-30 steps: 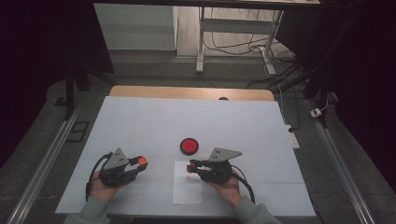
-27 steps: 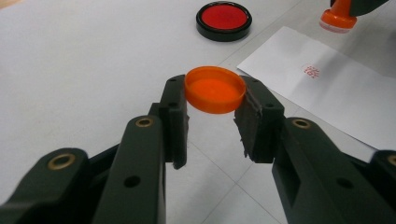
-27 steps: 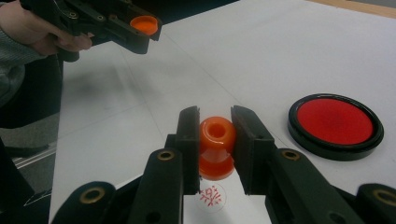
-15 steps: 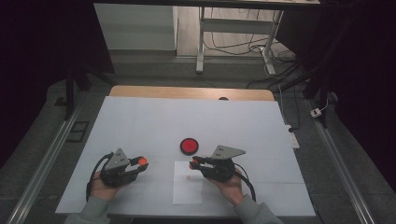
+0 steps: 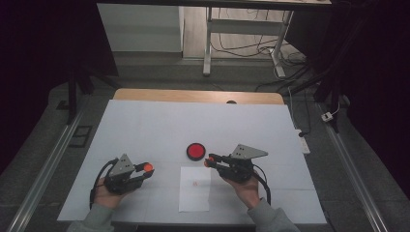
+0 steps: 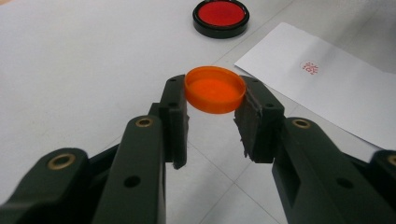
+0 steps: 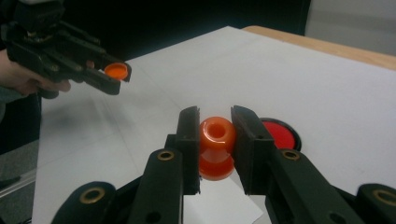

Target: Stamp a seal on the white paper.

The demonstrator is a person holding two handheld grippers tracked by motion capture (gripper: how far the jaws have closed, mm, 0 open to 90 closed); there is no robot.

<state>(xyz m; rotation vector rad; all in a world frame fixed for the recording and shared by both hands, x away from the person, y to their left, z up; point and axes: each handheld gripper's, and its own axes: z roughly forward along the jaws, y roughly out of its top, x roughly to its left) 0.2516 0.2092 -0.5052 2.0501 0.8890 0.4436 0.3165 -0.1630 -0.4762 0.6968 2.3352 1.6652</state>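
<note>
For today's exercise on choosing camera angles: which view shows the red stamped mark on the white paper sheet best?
The left gripper view: the red stamped mark sits close and unobstructed on the paper sheet, its outline visible. In the high view the mark is a tiny faint speck. The right gripper view catches a corner of the sheet.

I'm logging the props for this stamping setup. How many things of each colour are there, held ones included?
Orange: 2, the cap and the stamp
Red with black rim: 1, the ink pad
White: 1, the sheet of paper
Total: 4
</note>
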